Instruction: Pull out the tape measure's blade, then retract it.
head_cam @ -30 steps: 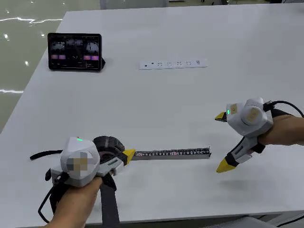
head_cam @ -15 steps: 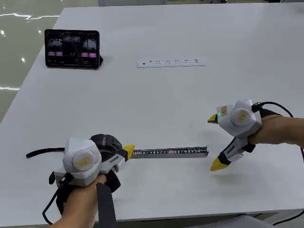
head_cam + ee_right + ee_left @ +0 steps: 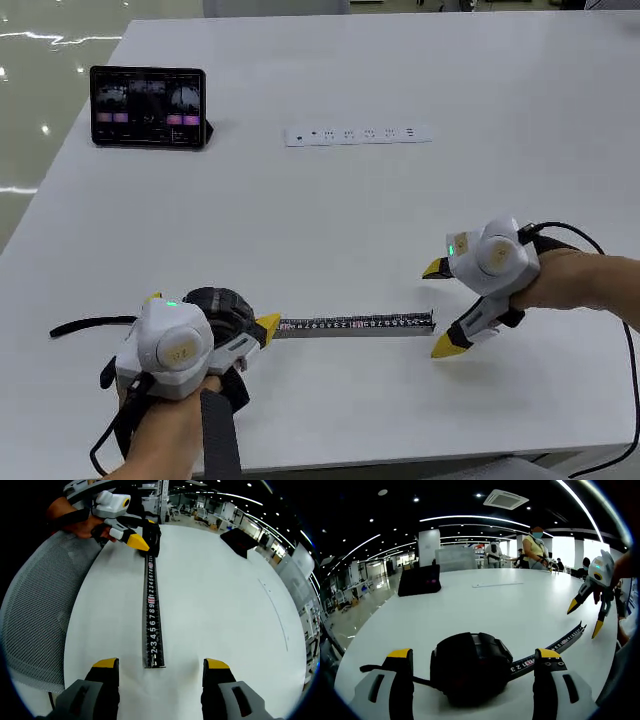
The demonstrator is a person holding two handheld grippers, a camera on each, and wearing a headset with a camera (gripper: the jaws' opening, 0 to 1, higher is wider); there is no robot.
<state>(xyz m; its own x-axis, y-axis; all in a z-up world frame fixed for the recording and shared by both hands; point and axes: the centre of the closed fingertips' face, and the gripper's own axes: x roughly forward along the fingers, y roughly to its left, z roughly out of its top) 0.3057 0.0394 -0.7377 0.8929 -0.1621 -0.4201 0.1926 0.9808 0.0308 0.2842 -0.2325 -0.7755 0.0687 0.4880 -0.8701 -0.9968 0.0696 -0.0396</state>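
Note:
The black tape measure [image 3: 222, 308] lies near the table's front left, its blade [image 3: 355, 323] drawn out to the right and flat on the white table [image 3: 330, 220]. My left gripper [image 3: 210, 311] stands open, one jaw on each side of the case [image 3: 470, 665] with small gaps showing. My right gripper [image 3: 440, 308] is open just right of the blade's end hook, one tip above it and one below. In the right gripper view the blade [image 3: 151, 615] runs away from the right gripper [image 3: 161, 664] toward the case, with the end hook between the tips.
A tablet [image 3: 148, 106] stands at the back left and a white power strip [image 3: 358, 134] lies mid-back. A black strap [image 3: 85, 325] trails left of the case. A mesh chair back [image 3: 40, 605] is beside the table edge. People [image 3: 536, 545] stand far behind.
My right gripper has moved left, closer to the blade's end, still open. The left gripper and the drawn-out blade have stayed as they were; the head camera shifted slightly.

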